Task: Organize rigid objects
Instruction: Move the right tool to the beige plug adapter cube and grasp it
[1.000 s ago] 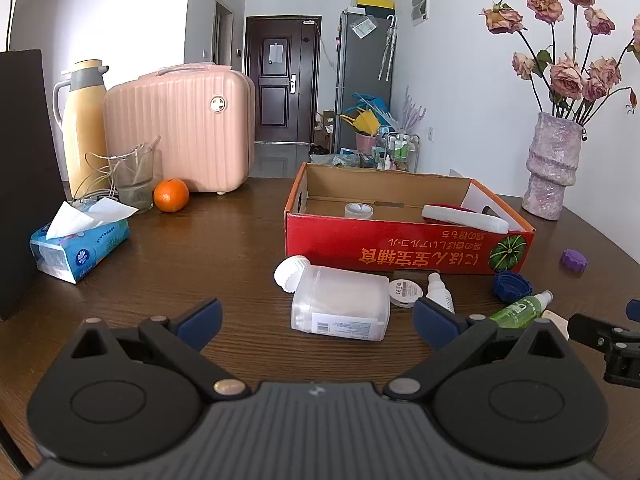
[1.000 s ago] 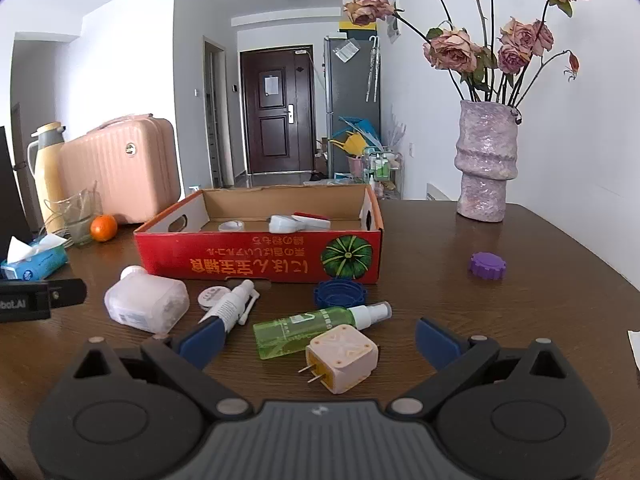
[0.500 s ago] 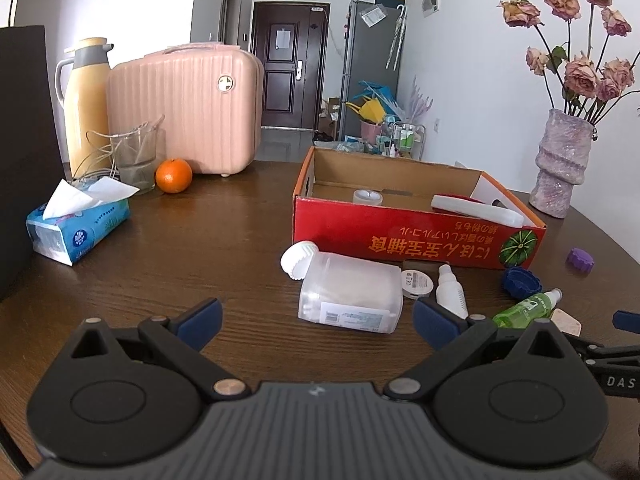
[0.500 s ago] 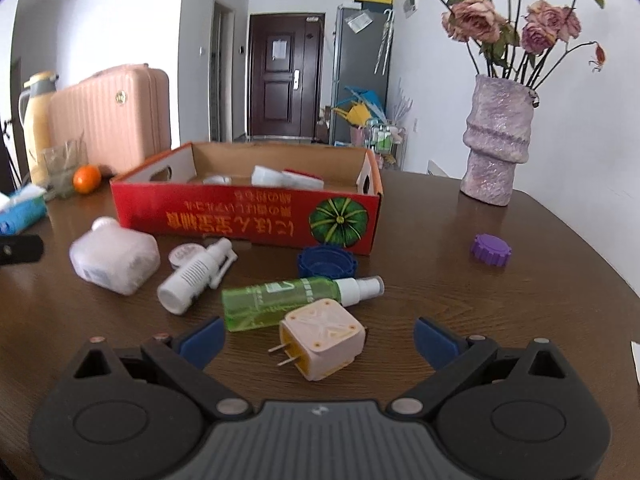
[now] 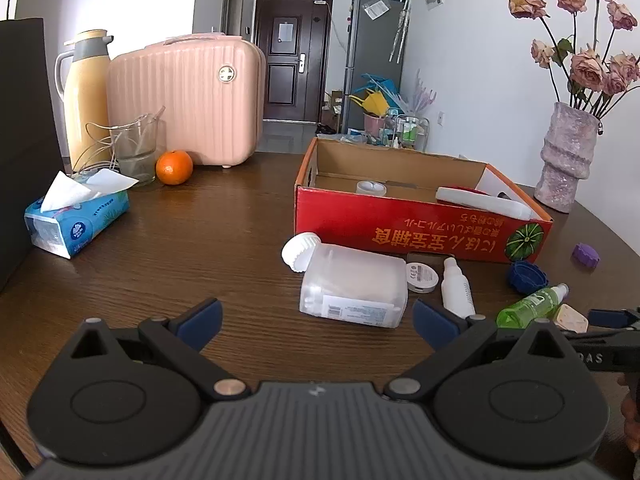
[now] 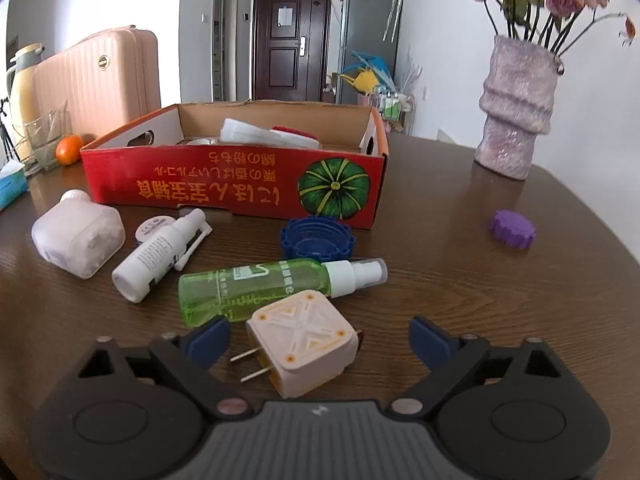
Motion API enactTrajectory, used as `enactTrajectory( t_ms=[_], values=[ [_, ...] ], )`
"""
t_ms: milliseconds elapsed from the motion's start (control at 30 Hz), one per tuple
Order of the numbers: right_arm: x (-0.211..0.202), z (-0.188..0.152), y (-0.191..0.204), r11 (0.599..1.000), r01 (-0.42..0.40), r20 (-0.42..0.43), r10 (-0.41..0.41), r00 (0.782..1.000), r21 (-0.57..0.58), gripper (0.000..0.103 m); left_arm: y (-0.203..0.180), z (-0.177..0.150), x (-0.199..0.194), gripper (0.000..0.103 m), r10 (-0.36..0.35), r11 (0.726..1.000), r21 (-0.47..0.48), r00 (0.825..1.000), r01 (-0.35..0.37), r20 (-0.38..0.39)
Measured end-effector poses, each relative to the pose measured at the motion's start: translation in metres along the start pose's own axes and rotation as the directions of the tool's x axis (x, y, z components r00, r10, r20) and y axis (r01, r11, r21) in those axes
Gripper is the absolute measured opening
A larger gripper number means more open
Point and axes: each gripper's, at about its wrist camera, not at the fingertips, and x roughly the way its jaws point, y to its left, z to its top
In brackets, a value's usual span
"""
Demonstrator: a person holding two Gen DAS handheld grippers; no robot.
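Note:
A beige plug adapter lies on the brown table between the blue fingertips of my right gripper. Its jaws are closing, with a gap still on both sides of the plug. Just beyond lie a green spray bottle, a white spray bottle, a blue cap and a frosted plastic jar. Behind them stands the red cardboard box with a few white items inside. My left gripper hovers open and empty in front of the frosted jar.
A purple cap sits alone at the right, near a purple vase of dried roses. At the left stand a tissue pack, an orange, a glass, a thermos and a pink case.
My right gripper has moved forward and down until the plug adapter lies between its fingers, which have narrowed slightly. The left gripper has stayed where it was.

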Motion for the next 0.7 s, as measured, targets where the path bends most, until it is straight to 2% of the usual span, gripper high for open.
enactTrajectory(
  t_ms=[67,200,433,700],
  values=[
    [0.004,0.0,-0.001,1.0,-0.016,-0.01,0.016,1.0,0.006,0.083,-0.001,-0.001,0.001,0.103,0.001,1.0,0.003,1.0,-0.001,-0.003],
    [0.004,-0.001,0.0,0.999,-0.048,0.0,0.048,0.999,0.004,0.06,0.0,-0.001,0.003,0.103,0.002,1.0,0.003,1.0,-0.002,-0.009],
    [-0.004,-0.005,0.008,0.999,-0.03,0.038,0.031,0.999,-0.031,0.059,0.001,-0.003,0.005,0.103,-0.004,1.0,-0.005,1.0,0.004,-0.015],
    [-0.037,-0.011,0.01,1.0,-0.017,0.165,0.015,0.986,0.006,0.059,0.003,-0.002,0.006,0.103,0.003,1.0,-0.015,1.0,-0.003,-0.013]
  ],
)
